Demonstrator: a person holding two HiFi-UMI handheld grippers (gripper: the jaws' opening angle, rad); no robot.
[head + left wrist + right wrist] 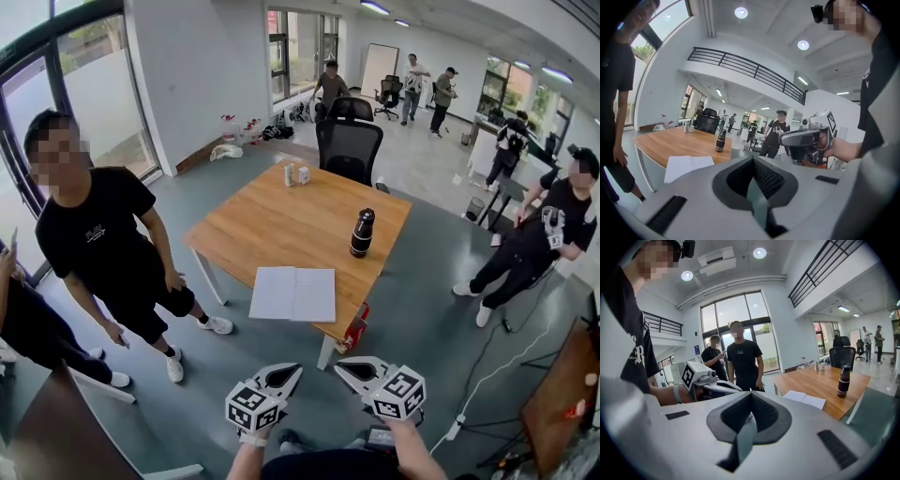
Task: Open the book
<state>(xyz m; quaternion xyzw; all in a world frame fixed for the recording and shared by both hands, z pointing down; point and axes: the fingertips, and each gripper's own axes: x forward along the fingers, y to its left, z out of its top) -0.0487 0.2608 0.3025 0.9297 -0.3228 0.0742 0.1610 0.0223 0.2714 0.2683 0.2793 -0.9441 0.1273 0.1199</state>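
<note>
Short of the table [272, 211] | left gripper [289, 373] and right gripper [347, 368] both clenched, empty | book [292, 293] sat at the near edge, white pages up | looked already open, reckon | next: only reach in if pages needed flattening

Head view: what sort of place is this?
Probably an open-plan office or lab space. There is a wooden table with a black office chair at its far side, what looks like a whiteboard against the back wall, and tall windows.
</note>
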